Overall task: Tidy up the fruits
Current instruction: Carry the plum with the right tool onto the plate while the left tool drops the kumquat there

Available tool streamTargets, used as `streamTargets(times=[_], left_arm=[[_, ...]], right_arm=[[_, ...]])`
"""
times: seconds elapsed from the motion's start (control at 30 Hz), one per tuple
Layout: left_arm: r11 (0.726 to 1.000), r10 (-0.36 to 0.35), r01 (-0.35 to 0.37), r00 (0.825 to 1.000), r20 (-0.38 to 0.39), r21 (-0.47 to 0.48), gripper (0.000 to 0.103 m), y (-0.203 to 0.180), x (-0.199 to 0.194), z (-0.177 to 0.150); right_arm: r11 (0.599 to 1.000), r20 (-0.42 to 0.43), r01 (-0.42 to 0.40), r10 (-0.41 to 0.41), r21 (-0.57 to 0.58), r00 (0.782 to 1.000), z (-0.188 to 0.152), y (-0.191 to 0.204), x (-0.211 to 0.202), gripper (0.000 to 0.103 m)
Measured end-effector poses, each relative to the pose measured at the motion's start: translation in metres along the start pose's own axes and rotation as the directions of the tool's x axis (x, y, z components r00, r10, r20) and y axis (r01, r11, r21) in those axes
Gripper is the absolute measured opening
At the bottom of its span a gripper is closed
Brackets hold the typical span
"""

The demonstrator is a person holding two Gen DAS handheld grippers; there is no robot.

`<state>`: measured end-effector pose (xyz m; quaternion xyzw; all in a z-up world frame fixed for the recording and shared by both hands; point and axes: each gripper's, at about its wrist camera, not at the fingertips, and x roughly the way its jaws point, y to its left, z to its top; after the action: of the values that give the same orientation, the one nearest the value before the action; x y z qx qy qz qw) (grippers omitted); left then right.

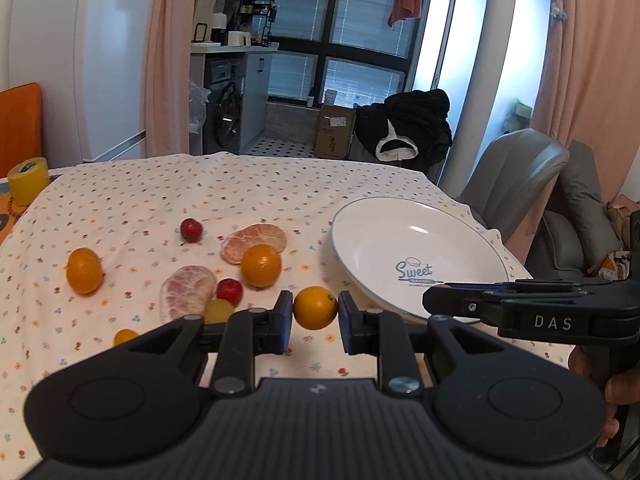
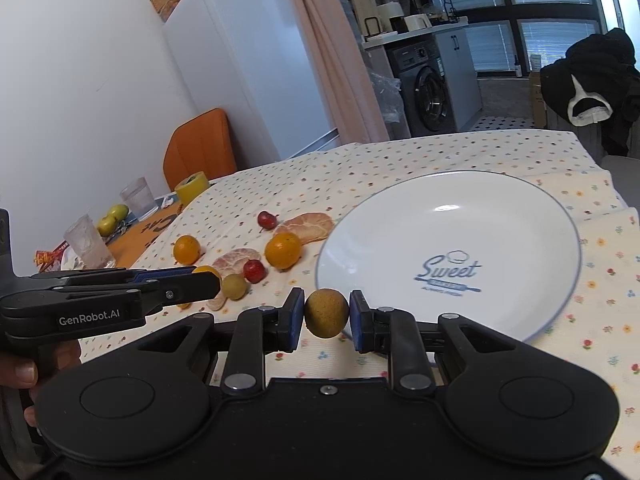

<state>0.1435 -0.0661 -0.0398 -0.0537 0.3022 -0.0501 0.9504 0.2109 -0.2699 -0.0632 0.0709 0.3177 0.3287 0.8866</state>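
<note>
The left gripper is closed on a small orange fruit, which is pinched between the blue pads and held just above the flowered tablecloth, near the rim of the white plate. The right gripper is likewise clamped on a brownish-green round fruit, held just beside the plate's near edge. The plate is seen to be empty, so the step in hand is judged to be the carrying of the first two fruits to it. Next, each fruit must be brought over the plate's well, lowered and released gently, as round fruit may roll. Other oranges, red fruits and peeled segments are left on the cloth.
</note>
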Motion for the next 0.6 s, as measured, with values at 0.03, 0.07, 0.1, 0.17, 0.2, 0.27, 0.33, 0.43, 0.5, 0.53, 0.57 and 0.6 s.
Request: streamTargets(times=[0.03,0.07,0.1,0.17,0.2,0.27,0.33,0.43,0.5,0.53,0.57,0.6], left_arm=[[1.0,-0.001,0.001,1.0,0.0,0.003,0.023,-0.002,0.001,0.001],[1.0,-0.001,0.001,1.0,-0.001,0.007,0.023,-0.005,0.002,0.001],[1.0,-0.003,0.003,1.0,-0.002,0.009,0.023,-0.007,0.003,0.002],[1.0,-0.004,0.004,1.0,-0.004,0.013,0.023,-0.01,0.006,0.003],[1.0,-0.006,0.006,1.0,-0.006,0.016,0.023,-0.012,0.008,0.004],[1.0,-0.011,0.011,1.0,-0.01,0.023,0.023,-0.017,0.011,0.005],[0.999,-0.015,0.015,1.0,-0.011,0.032,0.023,-0.022,0.014,0.006],[0.999,-0.021,0.022,1.0,-0.017,0.043,0.023,-0.029,0.02,0.008],[0.998,-0.025,0.026,0.999,-0.022,0.049,0.023,-0.032,0.024,0.01],[0.998,-0.027,0.028,0.999,-0.024,0.052,0.023,-0.034,0.026,0.01],[0.998,-0.029,0.03,0.999,-0.027,0.055,0.023,-0.036,0.029,0.011],[0.998,-0.031,0.032,0.999,-0.03,0.059,0.023,-0.038,0.031,0.011]], right_arm=[[1.0,0.003,0.001,-0.001,0.005,1.0,0.0,-0.003,-0.001,0.023],[1.0,0.005,0.004,-0.004,0.01,1.0,0.0,-0.005,-0.002,0.023],[1.0,0.007,0.007,-0.007,0.014,1.0,-0.001,-0.007,-0.002,0.023],[1.0,0.011,0.012,-0.012,0.019,1.0,-0.001,-0.012,-0.003,0.023],[1.0,0.014,0.015,-0.016,0.023,1.0,-0.001,-0.016,-0.005,0.023],[0.999,0.017,0.019,-0.019,0.033,1.0,-0.002,-0.021,-0.006,0.023],[0.999,0.019,0.022,-0.023,0.04,1.0,-0.003,-0.025,-0.007,0.023],[0.998,0.023,0.029,-0.03,0.049,0.999,-0.003,-0.031,-0.008,0.023],[0.998,0.024,0.034,-0.035,0.051,0.999,-0.003,-0.036,-0.009,0.023],[0.998,0.025,0.036,-0.037,0.052,0.999,-0.003,-0.039,-0.009,0.023],[0.998,0.024,0.037,-0.039,0.055,0.999,-0.004,-0.041,-0.008,0.023],[0.998,0.024,0.039,-0.04,0.058,0.999,-0.004,-0.043,-0.008,0.023]])
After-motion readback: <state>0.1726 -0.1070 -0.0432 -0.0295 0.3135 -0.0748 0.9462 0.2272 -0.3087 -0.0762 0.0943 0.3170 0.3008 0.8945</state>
